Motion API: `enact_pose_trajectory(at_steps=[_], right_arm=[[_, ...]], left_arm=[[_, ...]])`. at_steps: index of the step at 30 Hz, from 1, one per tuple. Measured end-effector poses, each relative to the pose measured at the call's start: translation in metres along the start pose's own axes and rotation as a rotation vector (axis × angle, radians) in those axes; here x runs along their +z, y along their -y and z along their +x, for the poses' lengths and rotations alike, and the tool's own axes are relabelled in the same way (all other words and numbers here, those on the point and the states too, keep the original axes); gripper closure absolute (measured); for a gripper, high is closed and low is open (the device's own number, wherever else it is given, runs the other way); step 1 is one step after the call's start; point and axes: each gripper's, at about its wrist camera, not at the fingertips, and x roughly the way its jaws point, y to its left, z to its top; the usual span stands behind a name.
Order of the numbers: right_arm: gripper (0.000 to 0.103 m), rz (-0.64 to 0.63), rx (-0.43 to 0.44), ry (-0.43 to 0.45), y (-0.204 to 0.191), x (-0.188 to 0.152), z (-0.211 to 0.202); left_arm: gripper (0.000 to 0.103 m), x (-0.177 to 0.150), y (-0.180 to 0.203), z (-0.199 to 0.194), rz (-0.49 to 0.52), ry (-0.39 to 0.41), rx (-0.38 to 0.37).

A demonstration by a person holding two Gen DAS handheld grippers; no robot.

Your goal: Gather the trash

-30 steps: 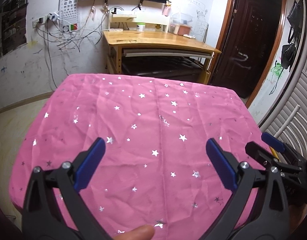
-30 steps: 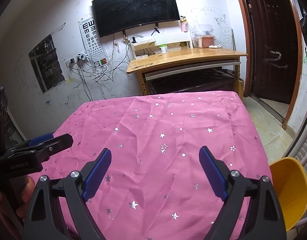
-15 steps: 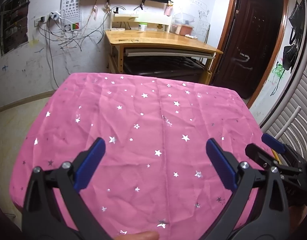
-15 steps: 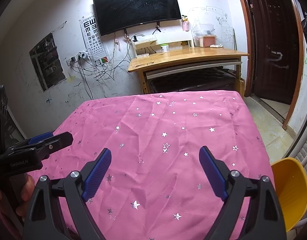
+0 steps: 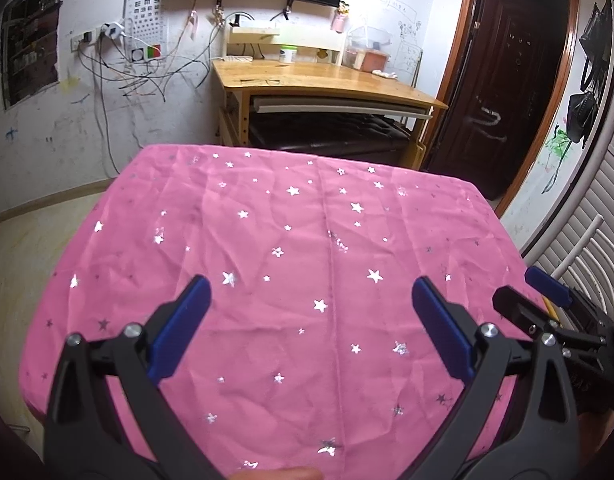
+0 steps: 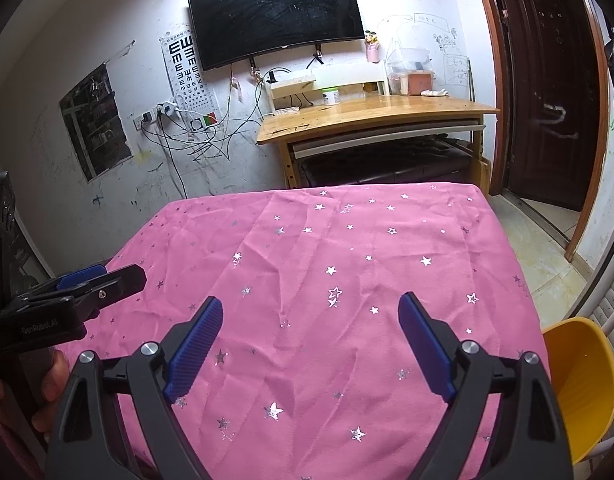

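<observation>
Right wrist view: my right hand-held gripper (image 6: 310,334) and left hand-held gripper (image 5: 309,308) both gape, holding nothing. No trash visible on worktop (image 6: 387,240); yellow bin (image 6: 583,384) beside its right edge. Either done or unstarted.

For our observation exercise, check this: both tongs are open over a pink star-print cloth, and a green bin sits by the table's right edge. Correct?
Not quite: the bin is yellow, not green, as the right wrist view shows. The rest holds: the left tongs and right tongs are open over the pink star-print cloth.
</observation>
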Motion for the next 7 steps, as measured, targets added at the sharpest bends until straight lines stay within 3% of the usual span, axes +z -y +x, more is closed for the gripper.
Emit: enact_pose_trajectory(at_steps=[7], right_arm=[[0.019,-0.001,0.0,-0.001,-0.0009,-0.0002,0.0001]], left_arm=[[0.007,-0.0002,0.0001,-0.0012,-0.002,-0.005,0.0]])
